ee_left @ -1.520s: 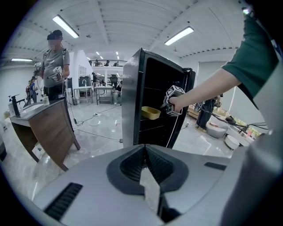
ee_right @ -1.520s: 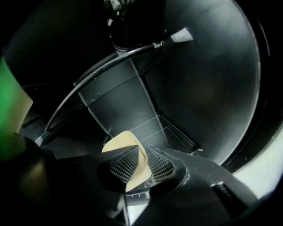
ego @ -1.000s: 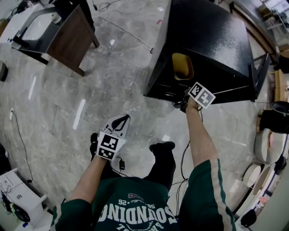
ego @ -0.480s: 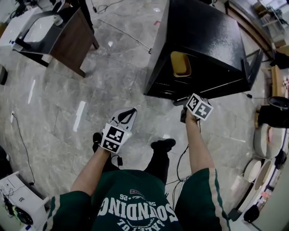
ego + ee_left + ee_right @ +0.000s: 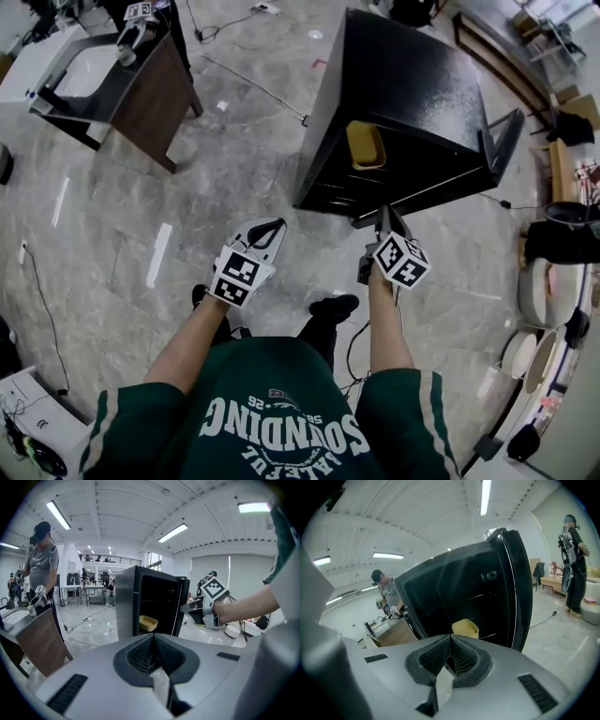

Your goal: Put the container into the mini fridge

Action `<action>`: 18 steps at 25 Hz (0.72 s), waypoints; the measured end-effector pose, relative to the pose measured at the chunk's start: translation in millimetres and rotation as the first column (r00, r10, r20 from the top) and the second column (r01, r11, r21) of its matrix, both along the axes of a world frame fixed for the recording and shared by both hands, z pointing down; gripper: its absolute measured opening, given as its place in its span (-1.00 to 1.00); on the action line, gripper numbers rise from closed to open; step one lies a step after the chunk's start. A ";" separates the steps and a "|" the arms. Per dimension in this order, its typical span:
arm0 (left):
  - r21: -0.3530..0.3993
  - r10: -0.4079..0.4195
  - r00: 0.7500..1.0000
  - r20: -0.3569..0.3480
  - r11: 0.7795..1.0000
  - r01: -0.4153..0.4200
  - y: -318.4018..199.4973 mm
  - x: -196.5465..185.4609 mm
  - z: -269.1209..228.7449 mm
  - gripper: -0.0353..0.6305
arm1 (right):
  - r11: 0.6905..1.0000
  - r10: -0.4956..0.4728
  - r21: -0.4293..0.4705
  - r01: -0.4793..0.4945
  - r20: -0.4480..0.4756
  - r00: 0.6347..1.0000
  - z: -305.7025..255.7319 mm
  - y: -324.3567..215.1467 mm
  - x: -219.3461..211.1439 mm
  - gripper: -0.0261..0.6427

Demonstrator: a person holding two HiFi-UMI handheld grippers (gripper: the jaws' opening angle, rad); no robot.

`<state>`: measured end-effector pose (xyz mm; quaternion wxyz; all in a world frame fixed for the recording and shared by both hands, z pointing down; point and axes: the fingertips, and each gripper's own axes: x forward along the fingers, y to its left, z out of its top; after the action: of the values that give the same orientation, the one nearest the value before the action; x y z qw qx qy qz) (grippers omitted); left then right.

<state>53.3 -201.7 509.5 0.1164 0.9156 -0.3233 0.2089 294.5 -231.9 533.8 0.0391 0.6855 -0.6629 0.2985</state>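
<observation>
The person wears a dark green T-shirt with white lettering and white-striped sleeves, black trousers and black shoes. The left gripper and right gripper have pale grey shells and black ribbed pads. Each carries a black-and-white marker cube.

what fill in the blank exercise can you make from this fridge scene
1. The container resting in the mini fridge is ____ in colour.
2. The mini fridge's door stands ____.
3. The left claw and the right claw each have their jaws ____, with nothing held between them.

Missing words: yellow; open; shut
</observation>
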 end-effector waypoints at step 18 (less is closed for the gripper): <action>0.076 0.059 0.997 -0.045 0.996 -0.056 -2.1 6.9 -48.0 -0.85 | 0.970 -0.215 0.075 0.231 -0.179 0.960 -56.2 58.1 -106.5 -0.82</action>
<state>60.2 -203.8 461.5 0.0834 0.9329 -0.3016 0.1782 188.1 -173.8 477.6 0.0962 0.6305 -0.7435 0.2010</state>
